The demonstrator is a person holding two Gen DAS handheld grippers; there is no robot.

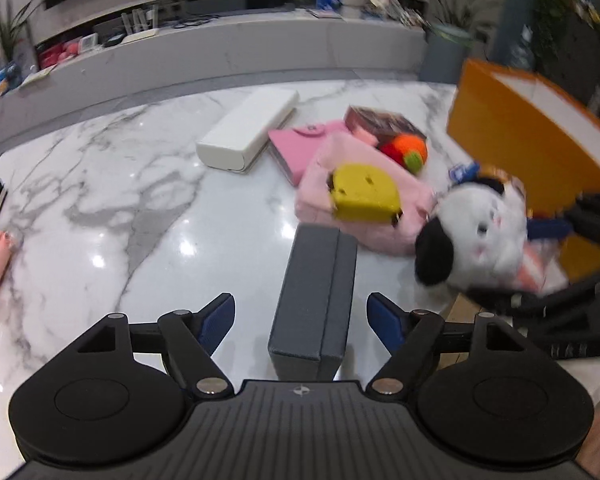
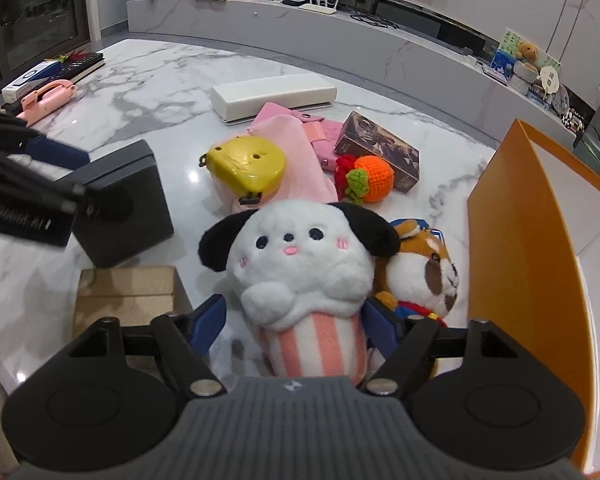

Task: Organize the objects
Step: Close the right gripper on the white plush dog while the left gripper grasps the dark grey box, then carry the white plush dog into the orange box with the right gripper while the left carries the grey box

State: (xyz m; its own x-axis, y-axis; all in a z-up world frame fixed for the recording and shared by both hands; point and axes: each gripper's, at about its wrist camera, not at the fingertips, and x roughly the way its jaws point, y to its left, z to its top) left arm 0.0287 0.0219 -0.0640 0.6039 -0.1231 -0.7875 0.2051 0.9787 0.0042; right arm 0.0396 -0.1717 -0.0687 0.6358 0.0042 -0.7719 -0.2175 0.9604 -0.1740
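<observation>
I have the clutter gathered toward the right of the marble bench (image 2: 148, 92), close to the orange box (image 2: 532, 240), which I judge is where these things are meant to go. The white plush dog (image 2: 300, 256) stands upright just beside that box, leaning against the brown plush (image 2: 424, 276).

My right gripper (image 2: 296, 320) straddles the dog's striped base. Its fingers (image 2: 212, 316) are parted: the left pad stands clear of the plush, the right one sits at its edge, and I cannot tell whether it touches. So I read it as released, not grasping.

My left gripper (image 1: 300, 320) points steeply down over the dark grey box (image 1: 316, 300), which stands on the bench between its fingers (image 1: 220, 316). Both pads are well clear of the box's sides, so nothing is held there either.
</observation>
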